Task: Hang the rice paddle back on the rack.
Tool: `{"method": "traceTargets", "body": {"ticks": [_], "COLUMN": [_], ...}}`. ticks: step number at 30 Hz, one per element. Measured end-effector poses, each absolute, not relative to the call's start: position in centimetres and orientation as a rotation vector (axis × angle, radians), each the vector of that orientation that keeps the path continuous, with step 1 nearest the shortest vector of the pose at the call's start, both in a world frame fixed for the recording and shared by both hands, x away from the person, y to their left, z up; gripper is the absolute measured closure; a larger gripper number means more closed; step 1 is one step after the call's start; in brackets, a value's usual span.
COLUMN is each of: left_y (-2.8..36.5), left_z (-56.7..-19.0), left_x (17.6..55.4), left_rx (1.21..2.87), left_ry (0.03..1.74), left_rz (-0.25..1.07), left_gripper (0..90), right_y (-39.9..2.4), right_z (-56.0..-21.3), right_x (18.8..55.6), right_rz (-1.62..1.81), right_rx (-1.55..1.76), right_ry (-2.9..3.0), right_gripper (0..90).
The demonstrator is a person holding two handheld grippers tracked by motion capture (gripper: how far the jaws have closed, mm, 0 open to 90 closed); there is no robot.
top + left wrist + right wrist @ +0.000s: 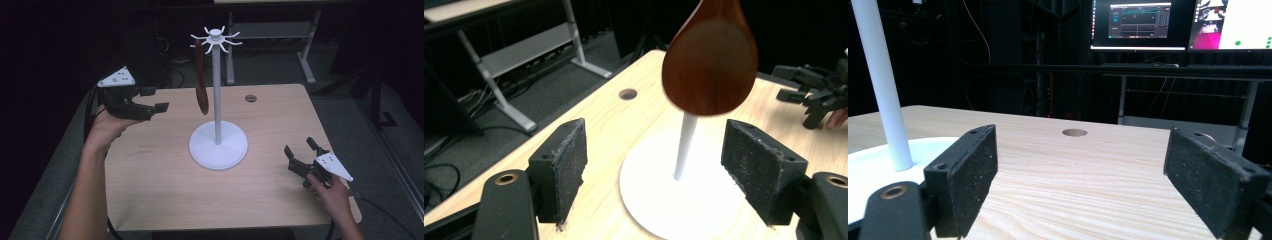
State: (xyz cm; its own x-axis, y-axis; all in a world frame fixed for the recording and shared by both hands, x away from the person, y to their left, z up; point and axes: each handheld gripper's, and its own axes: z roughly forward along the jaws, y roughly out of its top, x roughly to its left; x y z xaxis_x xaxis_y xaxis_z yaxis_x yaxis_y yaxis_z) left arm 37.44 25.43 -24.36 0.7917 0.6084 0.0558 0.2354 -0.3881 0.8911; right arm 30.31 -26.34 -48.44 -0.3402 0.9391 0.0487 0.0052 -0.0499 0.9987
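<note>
A white stand (216, 90) rises from a round base (218, 150) at the table's middle, with a ring of hooks at its top. A dark brown wooden spoon (201, 82) hangs from one hook, bowl down. My left gripper (156, 99) is held above the table just left of the spoon, open and empty. In the left gripper view the spoon's bowl (710, 60) hangs ahead of and above the open left gripper (654, 165), apart from the pads. My right gripper (299, 145) rests low at the table's right, open with nothing between its jaws.
The light wooden table (165, 190) has a small round hole (251, 98) near its far edge. In the right gripper view the stand's pole (883, 90) is at the left and lit monitors (1138, 25) stand behind the table. Metal desk legs (305, 55) lie beyond.
</note>
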Motion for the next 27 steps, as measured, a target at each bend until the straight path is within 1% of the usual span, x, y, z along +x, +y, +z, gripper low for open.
{"method": "traceTargets", "body": {"ticks": [7,20,24,27], "left_y": [26.3,26.8,26.9,26.9], "left_z": [-26.3,-31.1,-32.5,-33.6], "left_x": [36.8,35.1,34.5,34.0], "left_rx": [1.976,1.997,2.008,2.008], "left_ry": [0.68,0.752,0.775,0.78], "left_rz": [0.482,0.47,0.482,0.51], "left_gripper": [22.8,22.0,21.9,19.3], "right_y": [-26.3,-26.3,-26.3,-26.3], "right_z": [-48.4,-48.4,-48.4,-48.4], "right_x": [30.3,30.3,30.3,30.3], "right_rz": [1.499,1.501,1.501,1.501], "right_rx": [1.057,1.059,1.059,1.059], "right_ry": [1.435,1.434,1.433,1.434], "right_gripper": [13.3,13.3,13.3,13.3]}}
